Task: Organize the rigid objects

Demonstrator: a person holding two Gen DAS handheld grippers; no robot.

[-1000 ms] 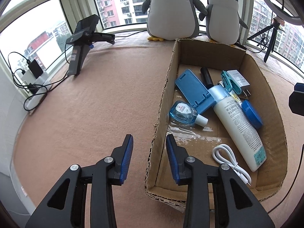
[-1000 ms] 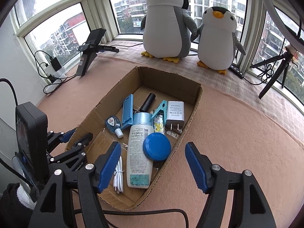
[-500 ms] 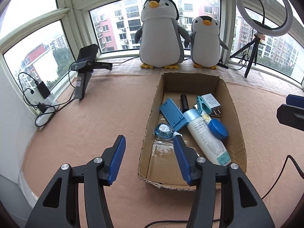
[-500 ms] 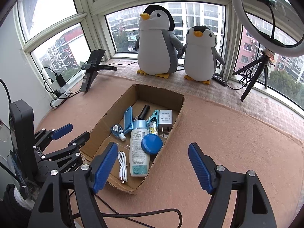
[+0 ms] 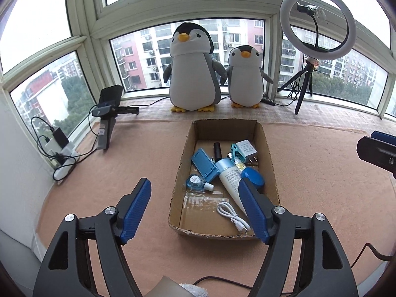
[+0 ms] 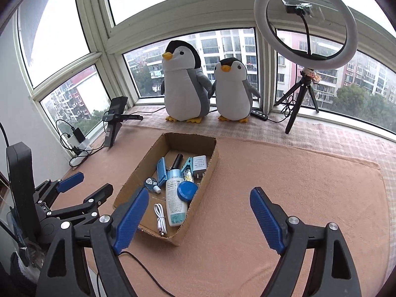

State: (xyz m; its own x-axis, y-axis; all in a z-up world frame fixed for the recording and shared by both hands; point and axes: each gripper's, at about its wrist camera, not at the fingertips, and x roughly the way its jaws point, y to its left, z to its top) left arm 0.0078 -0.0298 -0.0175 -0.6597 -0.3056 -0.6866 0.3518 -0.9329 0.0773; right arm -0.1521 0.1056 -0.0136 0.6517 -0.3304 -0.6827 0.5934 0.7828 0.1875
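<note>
Both claws have moved back and up from the cardboard box since the earlier frames, so the box looks smaller now and more of the windows is seen. The left claw is wide open and holds nothing; its left finger is over the pink mat, and its right finger is in front of the near part of the cardboard box. The right claw is also wide open and empty, and it is above the near right corner of the box and the mat beside it.

Inside the box lie the task's things, close together: a white bottle with a light blue cap, a round blue lid touching it on the right, a blue phone stand on the left, and a small blue dispenser near the stand. A coiled white cable lies at the near end. At the far end are a black tube, a teal clip and a white charger.

Behind the box two plush penguins stand on the window ledge. A ring light on a tripod stands to the right, and a black phone holder to the left
</note>
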